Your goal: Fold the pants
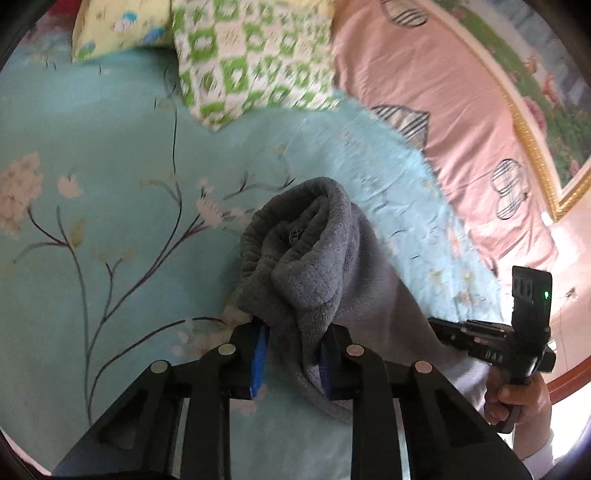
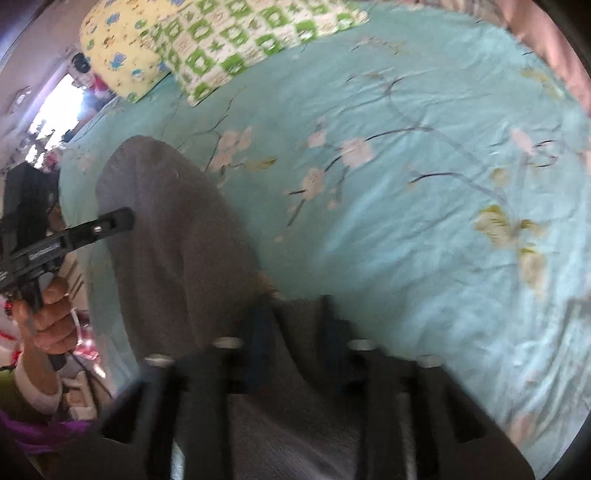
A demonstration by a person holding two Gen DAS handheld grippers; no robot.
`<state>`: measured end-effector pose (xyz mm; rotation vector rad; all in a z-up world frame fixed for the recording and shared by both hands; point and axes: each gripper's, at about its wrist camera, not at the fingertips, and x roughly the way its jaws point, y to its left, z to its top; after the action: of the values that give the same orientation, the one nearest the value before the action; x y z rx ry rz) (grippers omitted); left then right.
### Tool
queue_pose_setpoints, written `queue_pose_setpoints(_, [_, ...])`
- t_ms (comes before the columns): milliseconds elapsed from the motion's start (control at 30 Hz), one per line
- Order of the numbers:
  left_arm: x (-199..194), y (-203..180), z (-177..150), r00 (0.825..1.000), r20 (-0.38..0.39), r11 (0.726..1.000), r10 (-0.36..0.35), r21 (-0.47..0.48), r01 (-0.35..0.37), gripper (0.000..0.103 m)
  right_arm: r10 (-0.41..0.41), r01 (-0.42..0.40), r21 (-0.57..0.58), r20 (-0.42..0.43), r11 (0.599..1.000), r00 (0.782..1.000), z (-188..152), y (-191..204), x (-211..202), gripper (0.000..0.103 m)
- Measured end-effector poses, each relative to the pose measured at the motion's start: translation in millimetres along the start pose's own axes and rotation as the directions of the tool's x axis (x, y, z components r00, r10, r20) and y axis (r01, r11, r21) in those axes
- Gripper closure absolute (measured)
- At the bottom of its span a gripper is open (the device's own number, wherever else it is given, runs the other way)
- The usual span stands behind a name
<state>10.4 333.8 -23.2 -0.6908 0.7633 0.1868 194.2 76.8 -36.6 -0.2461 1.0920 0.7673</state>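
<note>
The left claw [image 1: 293, 356] pinches a bunched end of the gray pants [image 1: 310, 258]. The right claw [image 2: 299, 332] pinches another part. The pants lie near the bed's [image 2: 406, 229] front edge.

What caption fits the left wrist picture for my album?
Left gripper pinching bunched grey pants above a teal flowered bedsheet, pillows behind.

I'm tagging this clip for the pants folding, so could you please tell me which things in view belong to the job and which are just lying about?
Belong to the job:
- grey pants
- left tool, shut on the pants
- right tool, shut on the pants

Just lying about:
- green checked pillow
- yellow pillow
- pink quilt
- floral bedsheet
</note>
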Motion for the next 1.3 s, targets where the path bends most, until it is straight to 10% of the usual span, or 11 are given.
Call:
queue_pose_setpoints(300, [-69, -12, -10, 0.994, 0.090, 0.997, -0.067, 0.043, 0.064, 0.083, -0.065, 0.035, 0.110, 0.289, 0.993, 0.955, 6, 2, -68, 0.095])
queue_pose_setpoints(800, [-19, 45, -36, 1.000, -0.010, 0.999, 0.010, 0.034, -0.010, 0.080, -0.189, 0.135, 0.205, 0.274, 0.969, 0.943, 1, 4, 11, 0.095])
queue_pose_setpoints(1067, [-56, 23, -30, 0.996, 0.042, 0.990, 0.081, 0.111, -0.085, 0.066, -0.114, 0.009, 0.245, 0.416, 0.970, 0.902, -23, 5, -32, 0.089])
queue_pose_setpoints(1300, [-82, -2, -25, 0.995, 0.093, 0.984, 0.039, 0.171, -0.055, 0.058, -0.108, -0.017, 0.260, 0.459, 0.966, 0.882, -48, 14, -66, 0.055])
